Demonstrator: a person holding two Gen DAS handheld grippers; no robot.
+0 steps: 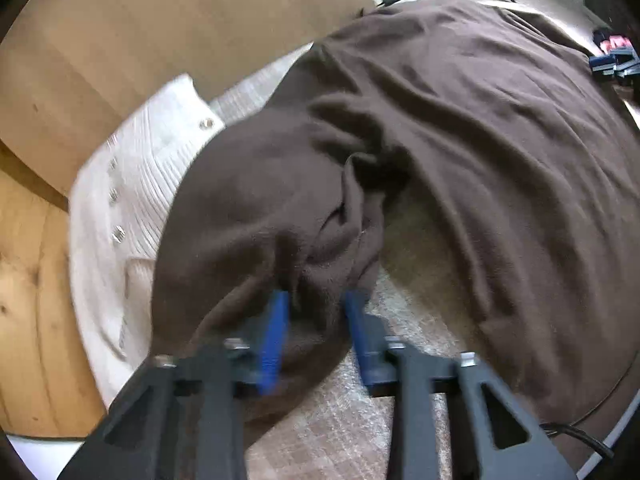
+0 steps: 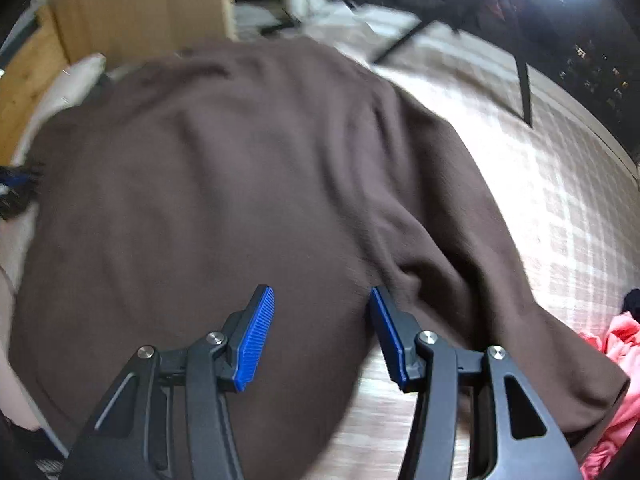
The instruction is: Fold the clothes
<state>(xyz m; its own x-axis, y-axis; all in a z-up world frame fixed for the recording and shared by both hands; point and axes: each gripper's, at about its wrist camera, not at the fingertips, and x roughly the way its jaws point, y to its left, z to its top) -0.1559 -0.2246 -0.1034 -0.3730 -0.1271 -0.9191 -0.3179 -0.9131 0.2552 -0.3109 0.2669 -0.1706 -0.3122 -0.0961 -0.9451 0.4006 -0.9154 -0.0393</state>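
A large dark brown garment (image 1: 460, 128) lies spread over a pale checked bed cover (image 1: 344, 412). In the left wrist view my left gripper (image 1: 316, 300) has its blue fingers closed on a bunched fold of the brown sleeve (image 1: 280, 208), lifted off the cover. In the right wrist view the same brown garment (image 2: 220, 184) fills the middle, with a sleeve (image 2: 500, 288) running to the lower right. My right gripper (image 2: 322, 296) is open and empty, its blue fingers just above the garment near its lower edge.
A white ribbed garment with metal snaps (image 1: 132, 188) lies left of the brown one. A wooden headboard panel (image 1: 160, 28) stands behind it. A pink garment (image 2: 616, 344) lies at the right edge of the checked bed cover (image 2: 560, 208). Black cables and stand legs (image 2: 524, 84) lie at the far side.
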